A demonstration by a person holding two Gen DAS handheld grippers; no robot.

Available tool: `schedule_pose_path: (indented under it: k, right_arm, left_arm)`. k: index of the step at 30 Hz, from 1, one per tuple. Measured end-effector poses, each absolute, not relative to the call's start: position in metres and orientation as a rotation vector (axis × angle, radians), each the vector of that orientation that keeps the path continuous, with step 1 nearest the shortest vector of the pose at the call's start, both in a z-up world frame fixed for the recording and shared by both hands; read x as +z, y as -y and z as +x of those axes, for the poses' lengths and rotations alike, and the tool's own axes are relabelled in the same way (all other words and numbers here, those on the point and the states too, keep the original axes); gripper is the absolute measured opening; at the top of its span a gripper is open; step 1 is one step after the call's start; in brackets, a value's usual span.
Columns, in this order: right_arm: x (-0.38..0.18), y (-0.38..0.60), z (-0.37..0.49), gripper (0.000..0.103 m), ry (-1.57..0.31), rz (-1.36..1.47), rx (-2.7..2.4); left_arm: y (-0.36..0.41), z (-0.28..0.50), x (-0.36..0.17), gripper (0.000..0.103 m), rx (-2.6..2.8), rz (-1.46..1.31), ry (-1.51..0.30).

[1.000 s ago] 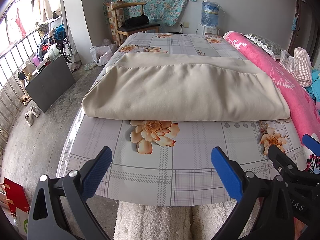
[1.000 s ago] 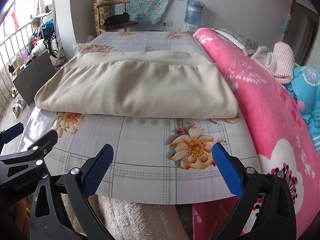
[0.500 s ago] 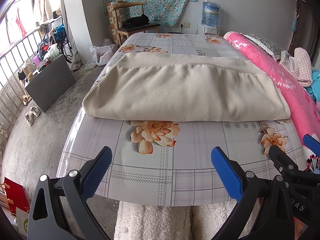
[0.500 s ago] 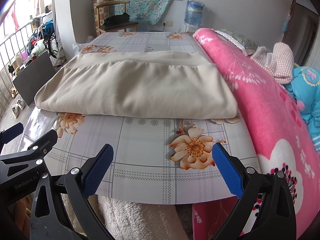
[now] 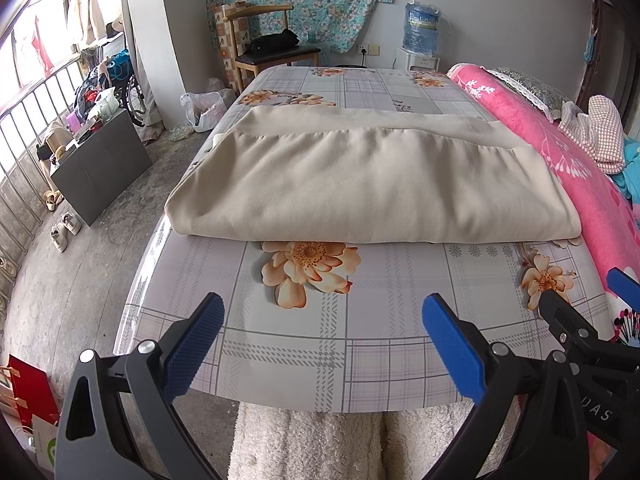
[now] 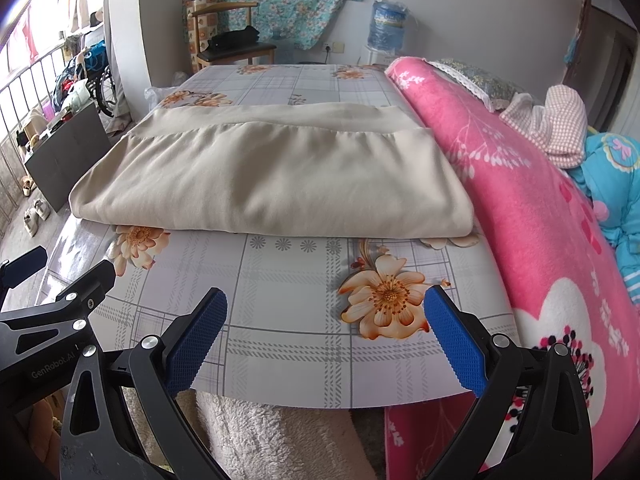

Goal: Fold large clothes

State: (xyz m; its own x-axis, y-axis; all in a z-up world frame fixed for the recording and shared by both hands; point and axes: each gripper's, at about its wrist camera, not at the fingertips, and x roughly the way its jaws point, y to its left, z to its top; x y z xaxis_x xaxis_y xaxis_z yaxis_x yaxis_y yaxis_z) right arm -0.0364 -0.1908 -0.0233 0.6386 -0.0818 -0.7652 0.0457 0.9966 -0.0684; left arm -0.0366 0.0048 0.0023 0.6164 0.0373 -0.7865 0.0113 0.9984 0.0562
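The folded beige fabric garment [image 5: 372, 184] lay across the middle of the table [image 5: 320, 356] with its flower-printed plaid cover, spanning nearly side to side (right end beside a pink floral blanket [image 6: 540, 216]). The left gripper [image 5: 322, 344] and right gripper [image 6: 326, 340] hovered over the near edge, fingers wide, holding nothing.

One folded beige garment [image 5: 360, 184]; one pink blanket [image 6: 532, 208]; one wooden chair [image 5: 272, 52]; one water bottle [image 5: 420, 26]; two grippers

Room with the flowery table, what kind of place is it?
Probably a room in someone's home: a pink blanket lies beside the table, a water jug stands by the wall, and shoes sit on the floor.
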Motion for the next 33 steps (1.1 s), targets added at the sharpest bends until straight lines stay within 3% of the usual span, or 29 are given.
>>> schedule_pose_path:
  k: [33]
  right_arm:
    - [-0.0225, 0.1924, -0.0379, 0.095, -0.877, -0.043, -0.069]
  left_arm:
    - [-0.0051, -0.0369, 0.0025, 0.098, 0.014, 0.057, -0.907]
